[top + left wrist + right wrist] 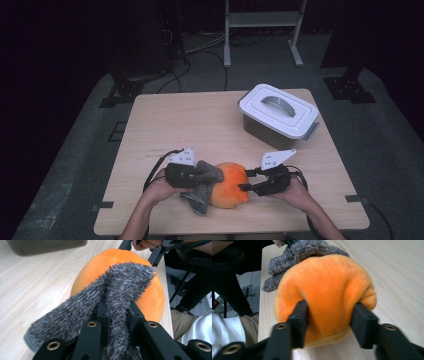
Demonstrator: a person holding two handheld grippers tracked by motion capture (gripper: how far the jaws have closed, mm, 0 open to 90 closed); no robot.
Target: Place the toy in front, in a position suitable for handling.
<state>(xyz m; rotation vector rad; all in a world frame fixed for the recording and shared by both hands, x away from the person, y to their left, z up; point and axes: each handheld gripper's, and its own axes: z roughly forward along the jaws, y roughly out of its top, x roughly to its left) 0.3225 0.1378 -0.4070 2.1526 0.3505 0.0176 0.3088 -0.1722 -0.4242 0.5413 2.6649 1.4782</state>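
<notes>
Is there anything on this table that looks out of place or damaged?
Nothing stands out. The left gripper pinches the fuzzy grey sock draped over the orange plush item, which the right gripper clamps. The lidded grey plastic box sits upright.

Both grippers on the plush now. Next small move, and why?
Probably lift both together. The left gripper is shut on the grey fuzzy part, and the right gripper straddles the orange body, pressing its sides. The plush rests on the table; the box is lidded.
</notes>
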